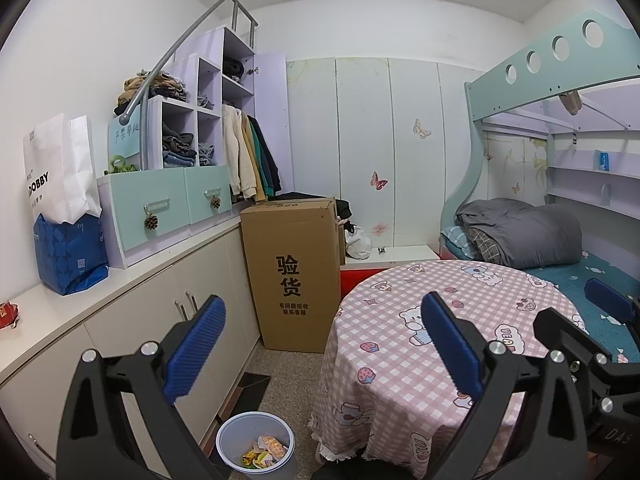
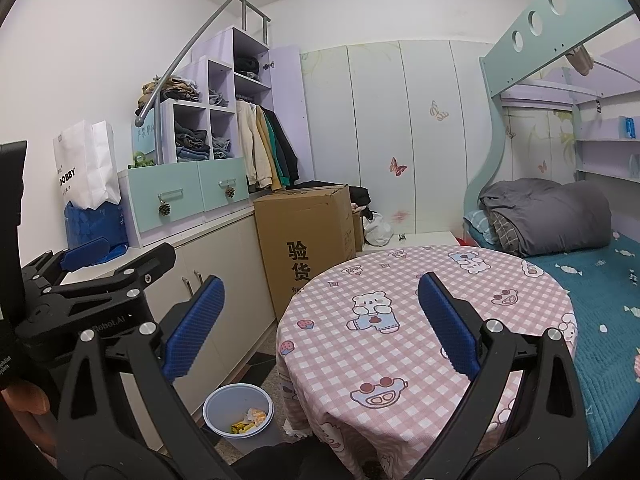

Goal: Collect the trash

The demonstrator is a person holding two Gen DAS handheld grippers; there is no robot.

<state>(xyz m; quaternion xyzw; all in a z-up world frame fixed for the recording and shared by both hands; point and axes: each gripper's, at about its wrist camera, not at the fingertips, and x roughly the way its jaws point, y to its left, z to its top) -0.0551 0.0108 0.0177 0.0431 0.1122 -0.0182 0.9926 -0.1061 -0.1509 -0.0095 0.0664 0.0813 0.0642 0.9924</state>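
Wrappers (image 1: 262,453) lie in bin (image 1: 228,432); round table (image 1: 400,360) bare; left gripper (image 1: 320,344) and right gripper (image 2: 320,324) both spread, empty. Likely near done.

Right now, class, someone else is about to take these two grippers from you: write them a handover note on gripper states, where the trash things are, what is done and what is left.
Left gripper: open, holding nothing, raised over the gap between cabinet and table.
Right gripper: open, holding nothing, above the round table's near edge.
Bin: on the floor beside the table, with several wrappers already inside.
Done: the pink checked tablecloth shows no loose trash.
Left: a red crumpled packet lies on the cabinet top at far left; it may be trash, so check it. The floor behind the table is hidden.
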